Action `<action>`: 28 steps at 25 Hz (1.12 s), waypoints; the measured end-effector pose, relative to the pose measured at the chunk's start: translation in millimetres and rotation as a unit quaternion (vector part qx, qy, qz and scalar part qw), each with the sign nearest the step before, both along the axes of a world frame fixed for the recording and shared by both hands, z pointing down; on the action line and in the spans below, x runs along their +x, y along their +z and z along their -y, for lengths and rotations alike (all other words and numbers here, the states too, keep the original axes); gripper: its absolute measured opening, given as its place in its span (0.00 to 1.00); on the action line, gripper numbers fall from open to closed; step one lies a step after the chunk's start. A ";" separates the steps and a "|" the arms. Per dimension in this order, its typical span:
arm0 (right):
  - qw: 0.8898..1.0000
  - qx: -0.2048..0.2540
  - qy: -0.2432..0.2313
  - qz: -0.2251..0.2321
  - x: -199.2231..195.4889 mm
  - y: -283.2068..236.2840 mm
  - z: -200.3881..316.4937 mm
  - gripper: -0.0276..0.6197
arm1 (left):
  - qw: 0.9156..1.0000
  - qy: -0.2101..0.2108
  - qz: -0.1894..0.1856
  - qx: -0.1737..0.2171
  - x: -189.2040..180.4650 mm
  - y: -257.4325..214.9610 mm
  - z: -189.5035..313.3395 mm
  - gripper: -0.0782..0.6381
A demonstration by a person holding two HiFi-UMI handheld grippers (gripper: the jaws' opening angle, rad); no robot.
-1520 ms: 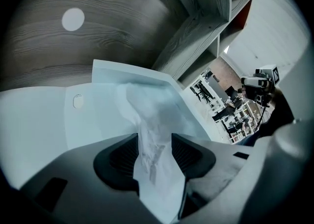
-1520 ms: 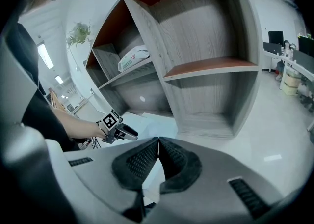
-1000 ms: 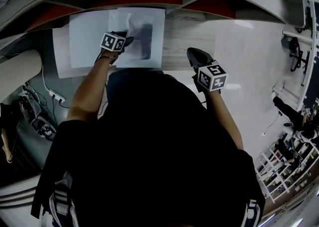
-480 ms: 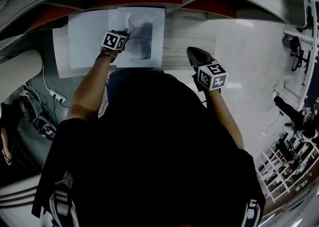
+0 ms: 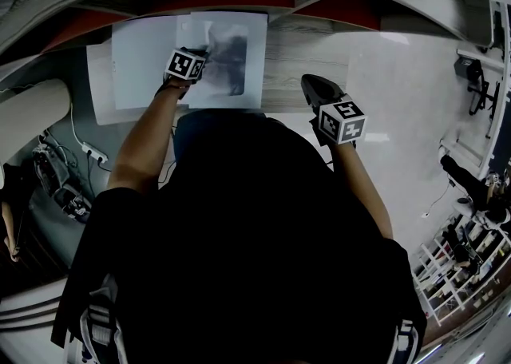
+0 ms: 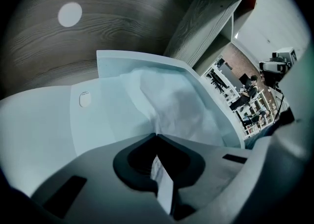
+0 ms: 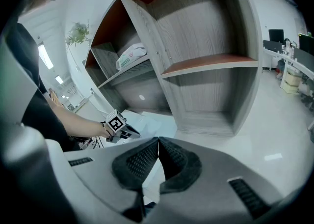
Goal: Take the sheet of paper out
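**Left gripper pinches the sheet**

My left gripper [image 6: 157, 137] has just been closing its jaws and now clamps the thin white paper sheet [image 6: 171, 105] at its edge. The sheet lies in a clear plastic sleeve [image 6: 110, 117] on the grey wooden shelf [image 6: 113, 26]. My right gripper [image 7: 158, 142] is closed and empty.

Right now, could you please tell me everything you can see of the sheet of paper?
The sheet of paper is thin, white and rumpled, bulging upward in soft folds. It lies in a pale translucent plastic folder with a snap button, which rests on the grey wood-grain shelf. Its near edge is pinched in the left gripper, whose jaws have just closed on it; a strip of it shows behind the pads.
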State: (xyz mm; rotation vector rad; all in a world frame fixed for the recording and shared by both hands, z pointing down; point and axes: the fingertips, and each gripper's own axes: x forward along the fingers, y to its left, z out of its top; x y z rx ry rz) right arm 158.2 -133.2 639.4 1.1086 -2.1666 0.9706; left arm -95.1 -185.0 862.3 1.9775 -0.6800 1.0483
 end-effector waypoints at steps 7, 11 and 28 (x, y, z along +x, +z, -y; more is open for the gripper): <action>1.000 0.002 0.000 0.000 0.9 -0.4 1.4 0.06 | 1.000 0.004 0.003 -0.002 0.2 0.6 0.8 0.14; 1.000 0.003 0.001 0.001 1.0 -0.7 1.4 0.06 | 1.000 0.000 -0.007 -0.009 0.0 0.9 0.9 0.13; 1.000 0.019 0.004 0.011 0.9 -11.7 8.9 0.06 | 0.999 -0.021 -0.009 -0.026 -7.2 -15.6 -0.4 0.13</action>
